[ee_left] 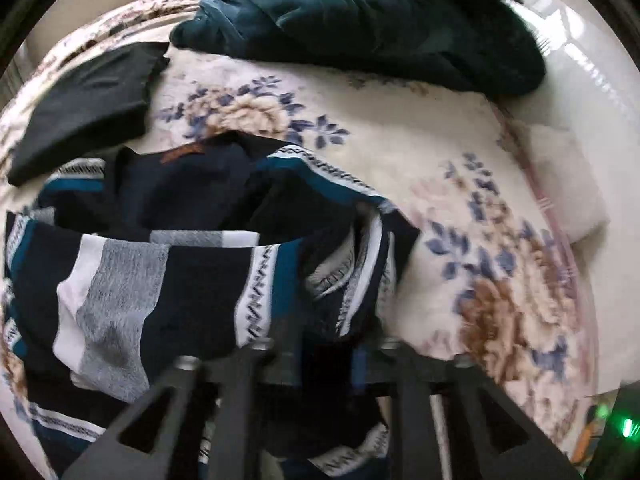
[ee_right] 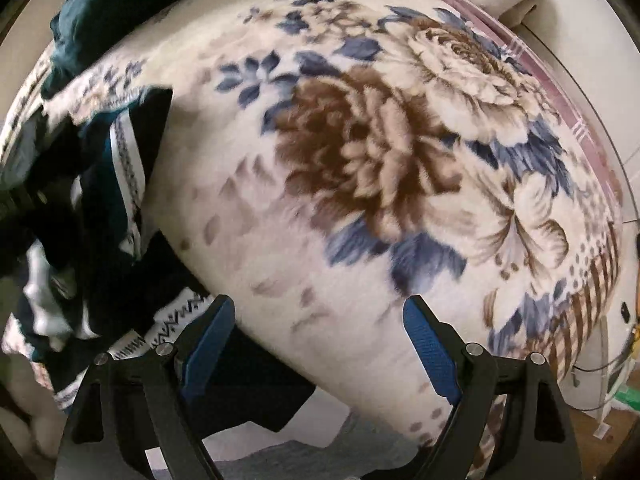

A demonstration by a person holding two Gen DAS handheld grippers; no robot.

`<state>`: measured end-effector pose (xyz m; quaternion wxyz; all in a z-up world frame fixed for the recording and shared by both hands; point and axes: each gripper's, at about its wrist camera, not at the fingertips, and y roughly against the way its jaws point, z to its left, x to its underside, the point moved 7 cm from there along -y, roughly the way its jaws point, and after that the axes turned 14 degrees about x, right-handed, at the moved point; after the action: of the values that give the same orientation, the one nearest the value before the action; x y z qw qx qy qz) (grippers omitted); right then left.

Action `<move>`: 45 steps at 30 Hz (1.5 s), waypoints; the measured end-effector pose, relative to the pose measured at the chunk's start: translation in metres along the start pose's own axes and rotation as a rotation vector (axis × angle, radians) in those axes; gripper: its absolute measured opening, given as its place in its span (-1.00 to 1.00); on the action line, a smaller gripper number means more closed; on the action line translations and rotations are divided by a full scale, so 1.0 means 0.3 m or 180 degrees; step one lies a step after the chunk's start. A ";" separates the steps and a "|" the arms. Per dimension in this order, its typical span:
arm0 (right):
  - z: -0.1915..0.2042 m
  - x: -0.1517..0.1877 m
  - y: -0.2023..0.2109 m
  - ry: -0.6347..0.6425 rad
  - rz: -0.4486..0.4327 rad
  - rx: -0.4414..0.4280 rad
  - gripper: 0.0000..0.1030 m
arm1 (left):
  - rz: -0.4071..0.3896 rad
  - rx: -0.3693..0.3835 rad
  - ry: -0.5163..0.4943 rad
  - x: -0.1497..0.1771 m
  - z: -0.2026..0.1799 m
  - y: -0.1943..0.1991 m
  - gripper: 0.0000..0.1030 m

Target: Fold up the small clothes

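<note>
A small garment (ee_left: 160,272) striped in navy, teal, white and grey lies crumpled on the floral blanket (ee_left: 400,152). My left gripper (ee_left: 332,340) points down at its right edge. The dark fingers (ee_left: 280,344) stand apart, blurred, with loose folds of the garment around and between them; the pads do not press on it. In the right wrist view the same garment (ee_right: 100,184) is bunched at the left. My right gripper (ee_right: 318,308) hangs wide open over bare blanket (ee_right: 360,140), blue pads (ee_right: 424,344) showing and nothing between them.
A black folded piece (ee_left: 88,104) lies at the far left. A dark teal velvet heap (ee_left: 360,20) sits at the back. A white folded cloth (ee_left: 560,184) rests at the blanket's right edge. Dark cloth (ee_right: 248,396) lies below the right gripper. Floor with cables (ee_right: 616,364) shows beyond the bed.
</note>
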<state>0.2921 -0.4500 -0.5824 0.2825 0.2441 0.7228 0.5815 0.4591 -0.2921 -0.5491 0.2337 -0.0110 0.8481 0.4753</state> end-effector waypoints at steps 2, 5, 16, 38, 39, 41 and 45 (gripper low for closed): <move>-0.013 -0.033 0.024 0.0021 -0.0022 -0.0091 0.70 | -0.0068 0.0135 0.0048 0.003 0.007 0.057 0.54; -0.004 -0.098 0.081 0.0041 -0.0065 -0.0304 0.70 | -0.0272 0.0013 0.0156 0.002 0.089 0.185 0.73; 0.510 -0.238 0.155 0.0763 -0.0029 -0.0953 0.09 | -0.0673 -0.1649 0.1359 0.142 0.854 0.555 0.73; 1.673 0.022 0.402 0.2558 0.0216 -0.1244 0.22 | -0.0545 -0.1128 0.2020 0.279 1.112 0.470 0.73; 1.759 0.059 0.379 0.2736 0.0260 -0.1144 0.22 | -0.0535 -0.1118 0.2056 0.288 1.125 0.464 0.73; 1.878 0.112 0.337 0.2918 0.0375 -0.1029 0.06 | -0.0539 -0.1084 0.2112 0.298 1.145 0.457 0.73; 1.947 0.131 0.286 0.2965 0.0316 -0.0839 -0.91 | -0.0545 -0.1043 0.2160 0.305 1.160 0.449 0.73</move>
<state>0.6702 0.0049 -0.5993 -0.0707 -0.0458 0.6801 0.7283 0.4795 0.0827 -0.6312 -0.0263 -0.2756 0.7860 0.5527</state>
